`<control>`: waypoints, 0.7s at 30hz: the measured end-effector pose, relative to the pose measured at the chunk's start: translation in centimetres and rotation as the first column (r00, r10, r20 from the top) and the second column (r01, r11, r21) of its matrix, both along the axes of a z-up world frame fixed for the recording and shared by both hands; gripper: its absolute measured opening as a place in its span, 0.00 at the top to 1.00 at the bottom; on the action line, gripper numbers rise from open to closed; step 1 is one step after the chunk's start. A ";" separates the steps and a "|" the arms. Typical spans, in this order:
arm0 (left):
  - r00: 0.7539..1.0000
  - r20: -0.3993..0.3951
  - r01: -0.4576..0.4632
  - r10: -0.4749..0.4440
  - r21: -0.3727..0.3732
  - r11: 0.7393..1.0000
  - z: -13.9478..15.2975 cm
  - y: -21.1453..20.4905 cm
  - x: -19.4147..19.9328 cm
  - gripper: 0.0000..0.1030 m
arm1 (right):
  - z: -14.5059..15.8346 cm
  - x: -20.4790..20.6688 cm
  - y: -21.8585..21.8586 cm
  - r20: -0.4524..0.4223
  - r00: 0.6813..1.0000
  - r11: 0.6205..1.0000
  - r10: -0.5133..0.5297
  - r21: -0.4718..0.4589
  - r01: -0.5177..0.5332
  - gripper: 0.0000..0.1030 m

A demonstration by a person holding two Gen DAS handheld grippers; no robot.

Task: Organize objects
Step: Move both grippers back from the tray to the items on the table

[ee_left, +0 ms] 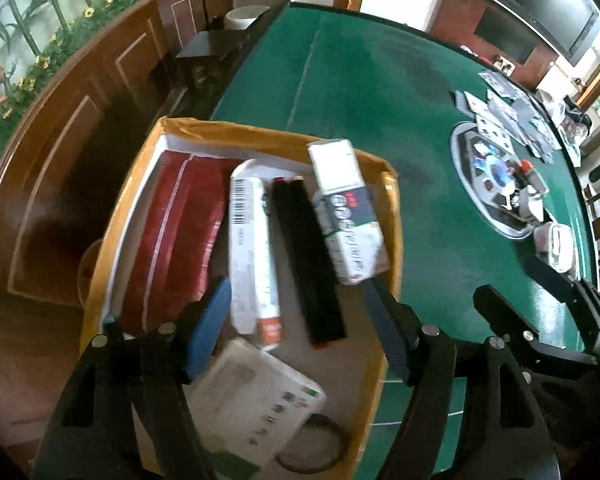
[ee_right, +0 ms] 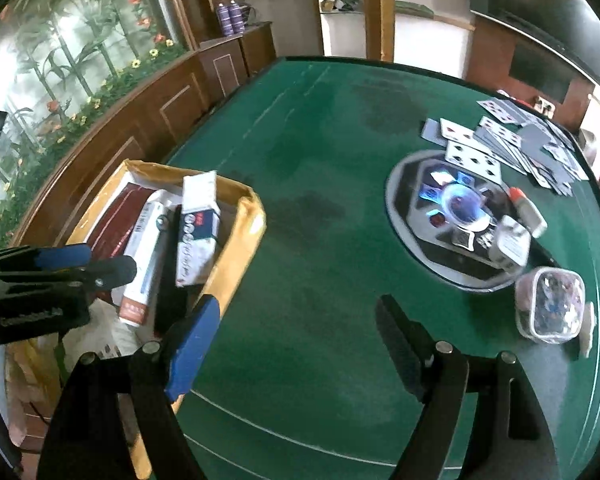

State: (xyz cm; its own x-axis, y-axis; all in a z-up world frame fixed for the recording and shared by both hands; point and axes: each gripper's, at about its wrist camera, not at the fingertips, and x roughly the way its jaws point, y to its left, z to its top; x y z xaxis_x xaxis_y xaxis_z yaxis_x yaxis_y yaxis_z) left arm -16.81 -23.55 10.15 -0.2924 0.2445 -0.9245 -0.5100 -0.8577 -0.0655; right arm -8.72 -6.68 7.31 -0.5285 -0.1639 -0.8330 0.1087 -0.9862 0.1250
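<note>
A yellow cardboard box (ee_left: 240, 132) stands at the left edge of the green table (ee_left: 360, 80). In it lie a red package (ee_left: 172, 232), a long white carton (ee_left: 252, 240), a long black box (ee_left: 308, 264), a white-and-grey box (ee_left: 348, 216) leaning on the rim, and a flat white box (ee_left: 256, 396). My left gripper (ee_left: 300, 328) hovers open above the cartons, its pads touching none. My right gripper (ee_right: 300, 336) is open over bare felt, right of the box (ee_right: 244, 216). The left gripper (ee_right: 104, 262) shows at that view's left edge.
A round tray (ee_right: 404, 216) holds small items at the table's right, with a glue bottle (ee_right: 528, 208) on it. Playing cards (ee_right: 512, 136) lie scattered behind it. A clear lidded container (ee_right: 552, 304) sits in front. Wooden wall panels (ee_right: 140, 120) run along the left.
</note>
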 end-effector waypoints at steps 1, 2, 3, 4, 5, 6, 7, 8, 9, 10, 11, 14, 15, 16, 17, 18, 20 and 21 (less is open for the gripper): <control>1.000 -0.004 0.006 -0.006 0.000 1.000 0.2 0.1 0.4 0.32 | 0.1 0.3 0.5 0.001 1.000 1.000 -0.004 0.000 0.004 0.22; 1.000 -0.010 0.013 -0.013 -0.002 1.000 0.4 0.6 0.8 0.32 | 0.1 0.5 1.0 0.001 1.000 1.000 -0.008 -0.002 0.008 0.22; 1.000 -0.017 0.019 -0.019 -0.007 1.000 0.5 1.0 1.2 0.32 | 0.2 0.8 1.5 0.002 1.000 1.000 -0.013 -0.004 0.013 0.21; 0.999 -0.024 0.025 -0.025 -0.010 1.000 0.7 1.3 1.5 0.32 | 0.2 1.1 2.2 0.005 1.000 1.000 -0.021 -0.005 0.021 0.20; 0.999 -0.031 0.031 -0.031 -0.010 0.999 0.8 1.7 1.8 0.32 | 0.3 1.4 2.8 0.006 1.000 1.000 -0.030 -0.006 0.030 0.19; 0.999 -0.035 0.037 -0.037 -0.010 0.999 0.9 2.1 2.2 0.32 | 0.3 1.6 3.3 0.007 0.999 0.999 -0.037 -0.005 0.037 0.19; 0.998 -0.038 0.043 -0.043 -0.010 0.999 1.0 2.6 2.5 0.32 | 0.3 1.8 3.8 0.008 0.999 0.999 -0.041 -0.004 0.041 0.19; 0.998 -0.041 0.046 -0.047 -0.012 0.999 1.0 3.2 2.7 0.32 | 0.3 1.9 4.3 0.010 0.999 0.999 -0.045 -0.002 0.045 0.19; 0.997 -0.047 0.055 -0.055 -0.014 0.998 1.1 3.7 3.1 0.32 | 0.3 2.1 4.8 0.013 0.999 0.999 -0.050 0.000 0.050 0.19; 0.997 -0.053 0.062 -0.063 -0.017 0.998 1.1 4.3 3.5 0.32 | 0.3 2.4 5.5 0.015 0.998 0.998 -0.057 0.001 0.057 0.19; 0.996 -0.059 0.069 -0.070 -0.022 0.997 1.1 4.9 3.8 0.32 | 0.2 2.5 6.0 0.016 0.998 0.998 -0.062 0.001 0.062 0.19; 0.992 -0.070 0.100 -0.103 -0.037 0.994 1.1 6.6 4.9 0.32 | 0.1 3.0 7.9 0.019 0.996 0.997 -0.083 0.002 0.083 0.19; 0.991 -0.074 0.112 -0.115 -0.045 0.993 1.1 7.2 5.4 0.32 | 0.1 3.1 8.5 0.021 0.996 0.996 -0.091 0.002 0.091 0.19; 0.989 -0.079 0.120 -0.124 -0.052 0.991 1.1 7.7 5.7 0.32 | 0.1 3.3 9.4 0.025 0.995 0.995 -0.102 0.001 0.102 0.19; 0.988 -0.084 0.128 -0.132 -0.060 0.990 1.1 8.3 6.0 0.32 | 0.0 3.4 9.8 0.026 0.994 0.994 -0.108 0.001 0.108 0.19; 0.985 -0.091 0.139 -0.144 -0.066 0.988 1.1 9.0 6.4 0.32 | 0.0 3.6 10.4 0.027 0.993 0.993 -0.116 0.001 0.116 0.19; 0.983 -0.094 0.155 -0.161 -0.069 0.986 1.1 10.1 6.9 0.32 | 0.0 3.9 11.7 0.028 0.990 0.991 -0.136 0.000 0.136 0.19; 0.981 -0.094 0.164 -0.170 -0.068 0.984 1.2 10.8 7.2 0.32 | 0.0 4.0 12.2 0.029 0.989 0.990 -0.142 -0.001 0.142 0.19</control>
